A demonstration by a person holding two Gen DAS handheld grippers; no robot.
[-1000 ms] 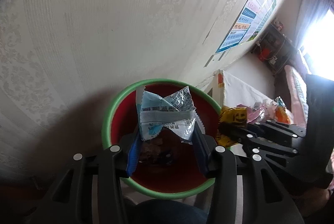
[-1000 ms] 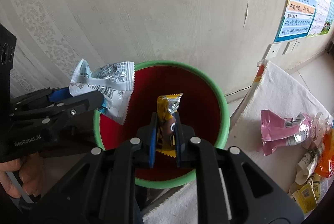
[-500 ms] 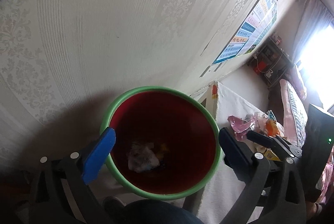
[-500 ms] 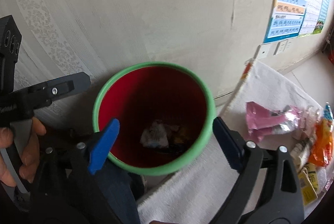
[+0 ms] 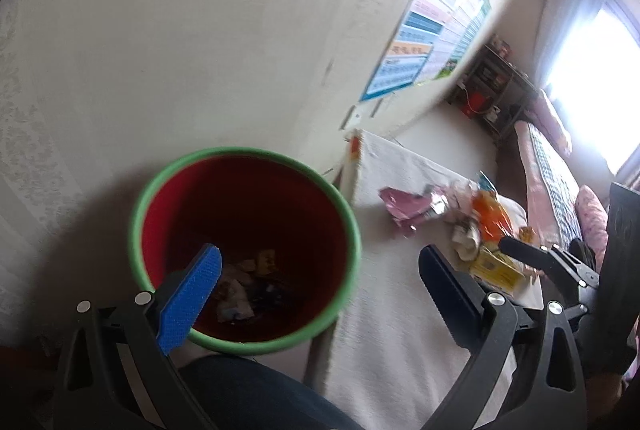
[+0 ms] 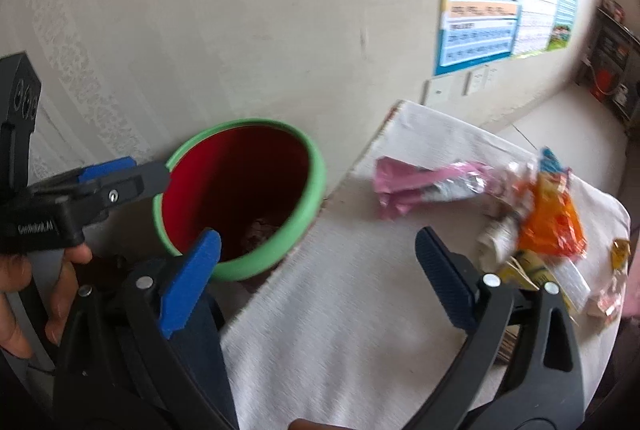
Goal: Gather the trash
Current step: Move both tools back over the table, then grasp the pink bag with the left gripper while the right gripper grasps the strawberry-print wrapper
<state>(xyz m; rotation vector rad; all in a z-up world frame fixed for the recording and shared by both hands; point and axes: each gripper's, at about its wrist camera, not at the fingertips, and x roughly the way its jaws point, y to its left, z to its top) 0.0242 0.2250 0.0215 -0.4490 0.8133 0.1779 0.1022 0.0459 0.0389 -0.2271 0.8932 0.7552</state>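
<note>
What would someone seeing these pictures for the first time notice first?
The red bin with a green rim by the wall, wrappers lying at its bottom. To its right, a white cloth-covered table carries a pink wrapper and an orange packet.

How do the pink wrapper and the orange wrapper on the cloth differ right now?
The pink wrapper lies nearer the bin, on bare white cloth; the orange wrapper sits farther away, in the pile of other packets. The pink one is long and stretched out; the orange one is bunched and crumpled. Both are uncollected, and neither is in a gripper.
</note>
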